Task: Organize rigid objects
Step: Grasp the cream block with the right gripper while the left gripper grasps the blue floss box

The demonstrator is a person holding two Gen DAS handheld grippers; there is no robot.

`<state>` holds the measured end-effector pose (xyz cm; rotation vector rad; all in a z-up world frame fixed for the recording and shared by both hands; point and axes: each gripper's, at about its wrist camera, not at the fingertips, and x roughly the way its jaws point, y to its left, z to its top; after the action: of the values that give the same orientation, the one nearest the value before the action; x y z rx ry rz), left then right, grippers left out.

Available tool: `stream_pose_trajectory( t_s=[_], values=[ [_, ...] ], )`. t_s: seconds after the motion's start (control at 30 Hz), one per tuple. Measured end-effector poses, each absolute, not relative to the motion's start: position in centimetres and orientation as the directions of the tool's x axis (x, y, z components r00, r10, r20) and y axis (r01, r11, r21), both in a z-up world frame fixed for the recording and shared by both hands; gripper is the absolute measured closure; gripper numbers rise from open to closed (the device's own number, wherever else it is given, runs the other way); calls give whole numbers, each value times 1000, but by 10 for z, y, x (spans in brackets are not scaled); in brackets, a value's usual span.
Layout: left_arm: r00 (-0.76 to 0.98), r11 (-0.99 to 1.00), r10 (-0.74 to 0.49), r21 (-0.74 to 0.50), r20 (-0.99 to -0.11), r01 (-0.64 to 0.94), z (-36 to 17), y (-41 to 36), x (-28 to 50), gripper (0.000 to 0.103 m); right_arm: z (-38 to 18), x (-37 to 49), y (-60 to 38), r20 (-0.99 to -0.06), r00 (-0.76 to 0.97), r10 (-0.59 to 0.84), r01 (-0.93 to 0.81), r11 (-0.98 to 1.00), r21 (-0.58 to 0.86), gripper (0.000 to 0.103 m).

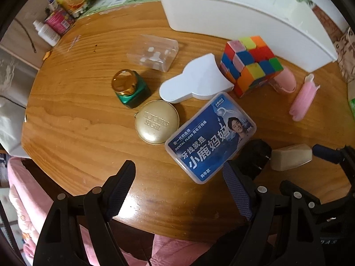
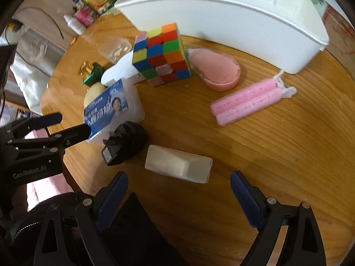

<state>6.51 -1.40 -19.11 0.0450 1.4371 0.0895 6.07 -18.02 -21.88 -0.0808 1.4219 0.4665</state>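
Round wooden table [image 1: 73,102] carries a scatter of small rigid items, with a long white plastic bin [image 1: 233,15] standing at its far edge. Left gripper [image 1: 179,190]: jaws wide apart, nothing between the pads, poised above the near table edge with its right finger just beside the blue-labelled dental floss box [image 1: 210,137]. Right gripper [image 2: 179,197]: jaws likewise spread wide, holding nothing, with a cream-coloured block [image 2: 177,166] lying on the table just ahead of the gap between its fingers. A black plug adapter [image 2: 124,146] lies between that block and the floss box, touching or nearly touching the box (contact cannot be confirmed). Beyond the floss box lies a gold round tin [image 1: 156,122], and behind it a green jar with a gold cap [image 1: 129,87]. A flat white case [image 1: 195,82] lies beside the jar, its far end against a multicoloured puzzle cube [image 1: 250,62]. A clear plastic box [image 1: 153,52] lies further back, apart from the rest. A pink oval case [image 2: 215,71] lies just behind the cube, near the bin wall. A wrapped pack of 2 pink sticks [image 2: 246,99] lies alone on the right side. Bottles and cartons [image 1: 64,6] stand off the table at the far left.
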Motion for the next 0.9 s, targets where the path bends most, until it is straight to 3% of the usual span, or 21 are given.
stream_pose_trajectory(
  t_s=[0.17, 0.5, 0.9],
  values=[
    [109, 993, 115, 116, -987, 7, -198, -22, 73, 19, -225, 63, -173, -968, 53, 243, -383, 901, 205, 9],
    [65, 987, 123, 129, -990, 93, -209, -41, 90, 19, -235, 71, -173, -970, 23, 240, -376, 901, 214, 20],
    [45, 987, 128, 131, -991, 90, -218, -46, 116, 20, -238, 77, -167, -970, 12, 242, -411, 886, 216, 34]
  ],
)
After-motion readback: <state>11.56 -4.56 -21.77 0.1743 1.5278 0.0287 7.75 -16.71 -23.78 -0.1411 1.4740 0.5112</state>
